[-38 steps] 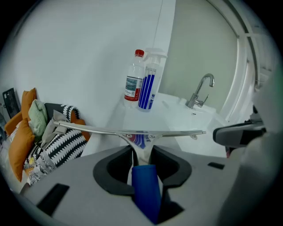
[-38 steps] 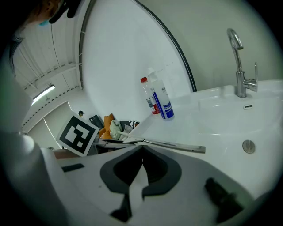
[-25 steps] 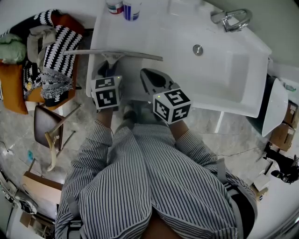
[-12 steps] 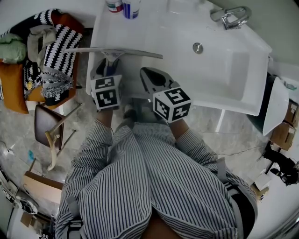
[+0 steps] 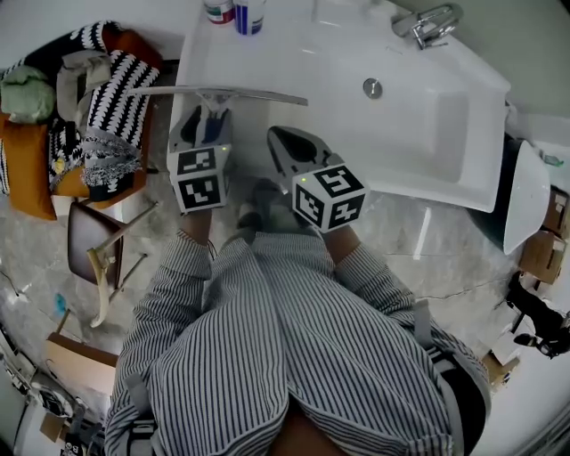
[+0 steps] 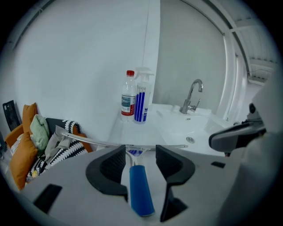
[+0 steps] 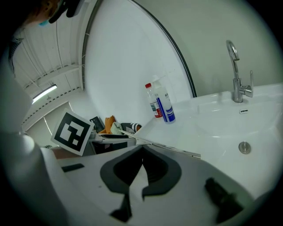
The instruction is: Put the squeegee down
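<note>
Squeegee [image 5: 249, 94] on white sink counter [image 5: 294, 58], grey floor [image 5: 436, 254]

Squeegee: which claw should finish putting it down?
Left. The left claw has just been opening, with the squeegee loose between its jaws; it likely only needs backing away. The right claw is shut, empty.

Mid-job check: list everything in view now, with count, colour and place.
sink counter: one, white, ahead of the person
squeegee: one, blue handle and metal blade, lying on the sink counter's left part
faucet: one, chrome, behind the basin
water bottle: one, clear with red cap, counter's back left
spray bottle: one, blue-striped, beside the water bottle
knit throw: one, black and white, left of the counter
cushions: two, orange, beside the throw
wooden chair: one, brown, floor at left
left gripper: one, white, open, jaws have just been opening, squeegee handle loose between them
right gripper: one, white, shut and empty
</note>
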A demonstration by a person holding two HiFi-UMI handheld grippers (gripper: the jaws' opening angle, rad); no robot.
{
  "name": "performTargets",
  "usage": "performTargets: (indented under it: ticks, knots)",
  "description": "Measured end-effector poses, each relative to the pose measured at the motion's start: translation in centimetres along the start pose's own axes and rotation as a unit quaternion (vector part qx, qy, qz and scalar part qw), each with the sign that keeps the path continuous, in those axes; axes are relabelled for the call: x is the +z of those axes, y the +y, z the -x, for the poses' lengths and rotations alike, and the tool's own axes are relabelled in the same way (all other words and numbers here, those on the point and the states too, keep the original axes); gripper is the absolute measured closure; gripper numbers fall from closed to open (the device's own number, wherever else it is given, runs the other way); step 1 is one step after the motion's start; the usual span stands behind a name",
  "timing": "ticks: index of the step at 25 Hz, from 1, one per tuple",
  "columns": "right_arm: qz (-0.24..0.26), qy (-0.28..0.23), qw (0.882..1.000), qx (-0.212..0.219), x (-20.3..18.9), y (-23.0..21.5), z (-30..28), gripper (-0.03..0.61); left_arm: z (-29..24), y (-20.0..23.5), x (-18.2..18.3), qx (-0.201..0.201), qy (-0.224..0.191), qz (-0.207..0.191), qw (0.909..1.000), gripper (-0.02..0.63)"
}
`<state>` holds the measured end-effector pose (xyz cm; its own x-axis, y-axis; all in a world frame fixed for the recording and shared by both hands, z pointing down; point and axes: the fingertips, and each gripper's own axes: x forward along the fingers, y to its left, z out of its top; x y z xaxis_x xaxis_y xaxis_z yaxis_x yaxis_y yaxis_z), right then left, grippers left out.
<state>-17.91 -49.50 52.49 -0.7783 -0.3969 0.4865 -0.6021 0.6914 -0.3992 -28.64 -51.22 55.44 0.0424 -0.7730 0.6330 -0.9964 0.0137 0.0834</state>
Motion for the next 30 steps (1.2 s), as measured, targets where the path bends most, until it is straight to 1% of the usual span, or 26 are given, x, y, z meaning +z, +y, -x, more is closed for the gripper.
performTargets:
  ticks: [9, 14, 20, 23, 26, 28, 30]
  knots:
    - [0.025, -0.038, 0.999, -0.015, 1.2, 2.4, 3.5, 0.563, 5.2, -0.7, 2.0, -0.001, -0.059, 0.0, 0.9982, 0.411]
    - [0.049, -0.059, 0.997, -0.023, 1.9, 4.3, 5.6, 0.563, 8.7, -1.7, 3.2, -0.021, -0.098, -0.02, 0.9948, 0.416]
    - [0.075, -0.081, 0.993, -0.035, 2.2, 6.8, 8.2, 0.563, 13.7, -2.8, 4.4, -0.053, -0.154, -0.02, 0.9864, 0.49]
    - [0.084, -0.088, 0.992, -0.041, 1.8, 8.1, 9.3, 0.563, 15.8, -3.1, 4.6, -0.06, -0.181, -0.022, 0.9813, 0.54]
    - [0.087, -0.094, 0.991, -0.043, 1.1, 9.4, 10.1, 0.563, 17.5, -3.2, 3.8, -0.062, -0.193, -0.018, 0.979, 0.581]
    - [0.087, -0.098, 0.99, -0.044, 0.6, 10.4, 10.6, 0.563, 18.5, -3.5, 3.1, -0.071, -0.197, -0.018, 0.9777, 0.59]
    - [0.086, -0.104, 0.99, -0.044, -0.1, 11.3, 11.2, 0.563, 19.6, -4.1, 2.2, -0.087, -0.2, -0.017, 0.9757, 0.597]
